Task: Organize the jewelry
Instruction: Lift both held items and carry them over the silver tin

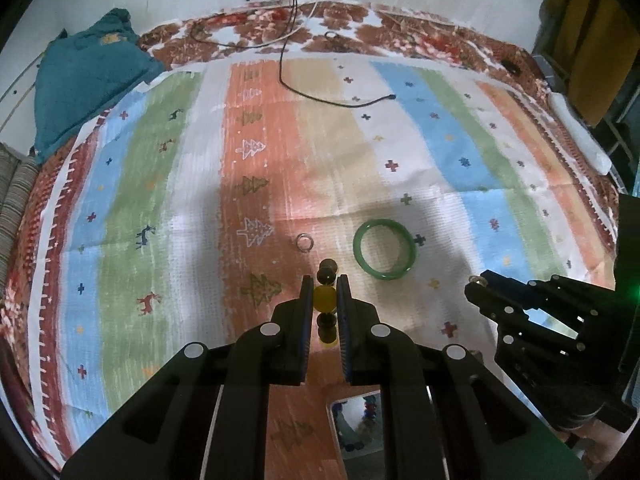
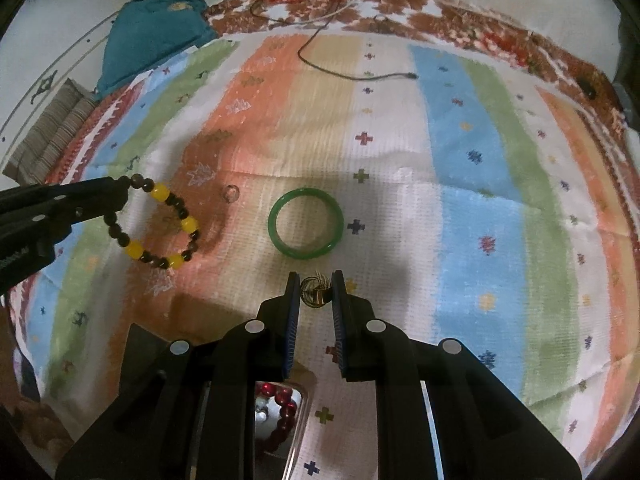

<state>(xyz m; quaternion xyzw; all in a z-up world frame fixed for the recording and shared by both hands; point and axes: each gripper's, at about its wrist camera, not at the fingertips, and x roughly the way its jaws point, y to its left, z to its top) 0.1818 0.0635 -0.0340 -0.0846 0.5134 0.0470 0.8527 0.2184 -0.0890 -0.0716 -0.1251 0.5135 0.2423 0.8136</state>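
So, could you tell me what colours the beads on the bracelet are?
Yellow and dark brown beads on the bracelet, clearest in the right wrist view.

The whole surface is covered by a striped cloth (image 1: pixel 256 128) in orange, green, blue and white, with little trees, reindeer and crosses on it, laid over a red-brown patterned blanket (image 1: pixel 400 28). A thin black cable (image 1: pixel 332 100) snakes down from the wall and ends on the white stripe. There's a crumpled teal cloth (image 1: pixel 84 76) at the far left corner, next to a grey ribbed cushion (image 2: pixel 52 140).
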